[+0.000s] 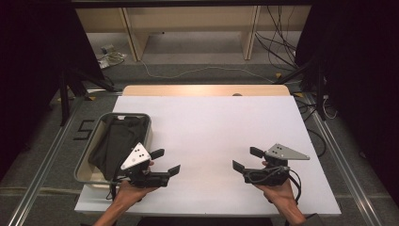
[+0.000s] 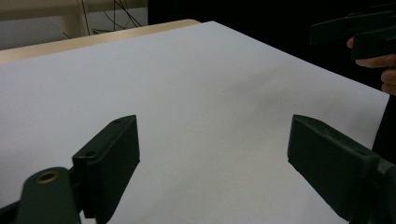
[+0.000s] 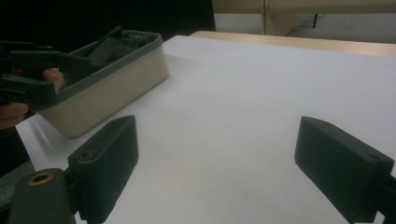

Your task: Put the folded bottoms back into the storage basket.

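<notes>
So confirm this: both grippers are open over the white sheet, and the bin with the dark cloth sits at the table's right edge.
Not quite. The bin with the dark cloth sits at the table's left edge, beside the left gripper, as the high view shows. The rest holds: left and right gripper are both open over the white sheet.

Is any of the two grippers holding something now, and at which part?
Nothing is held. The left gripper and the right gripper are both open over the bare white table.
</notes>
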The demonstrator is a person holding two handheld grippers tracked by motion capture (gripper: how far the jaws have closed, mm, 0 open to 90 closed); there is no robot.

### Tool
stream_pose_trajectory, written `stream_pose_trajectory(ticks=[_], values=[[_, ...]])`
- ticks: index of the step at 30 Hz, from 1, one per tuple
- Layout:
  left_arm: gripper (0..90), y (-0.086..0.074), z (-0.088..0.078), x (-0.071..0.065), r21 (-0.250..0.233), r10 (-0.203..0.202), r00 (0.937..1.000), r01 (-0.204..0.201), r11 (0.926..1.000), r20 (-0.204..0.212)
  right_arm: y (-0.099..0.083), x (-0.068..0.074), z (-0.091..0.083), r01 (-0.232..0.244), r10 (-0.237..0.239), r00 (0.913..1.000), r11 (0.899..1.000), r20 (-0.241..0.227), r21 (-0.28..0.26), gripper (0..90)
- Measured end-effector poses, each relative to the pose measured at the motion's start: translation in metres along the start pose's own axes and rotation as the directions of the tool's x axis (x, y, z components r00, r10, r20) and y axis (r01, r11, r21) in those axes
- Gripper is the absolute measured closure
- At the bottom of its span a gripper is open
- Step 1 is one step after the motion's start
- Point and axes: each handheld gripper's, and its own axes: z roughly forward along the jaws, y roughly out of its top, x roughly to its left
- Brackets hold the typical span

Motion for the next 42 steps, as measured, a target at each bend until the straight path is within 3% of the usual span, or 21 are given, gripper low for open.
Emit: stream_pose_trajectory(ticks=[15,20,31,42], values=[[15.5,-0.007,-0.01,-0.001,-0.041,0.022,0.9997,-0.022,0.9989,0.014,-0.017,0.004,-0.013,0.018,-0.018,0.9996,1.0,0.022,0.013,14.3],[14.1,-0.013,-0.01,-0.007,-0.034,0.069,0.9976,-0.068,0.9971,0.01,-0.019,0.006,-0.015,0.027,-0.028,0.999,1.0,0.035,0.012,14.2],[5.2,-0.008,-0.009,-0.007,-0.064,0.07,0.9974,-0.069,0.9956,0.018,-0.017,0.006,-0.015,0.03,-0.03,0.9988,0.999,0.039,-0.014,13.8],[4.0,-0.006,-0.008,-0.006,-0.062,0.07,0.9976,-0.069,0.9956,0.004,-0.016,0.006,-0.016,0.03,-0.028,0.9983,0.999,0.05,-0.025,13.6]])
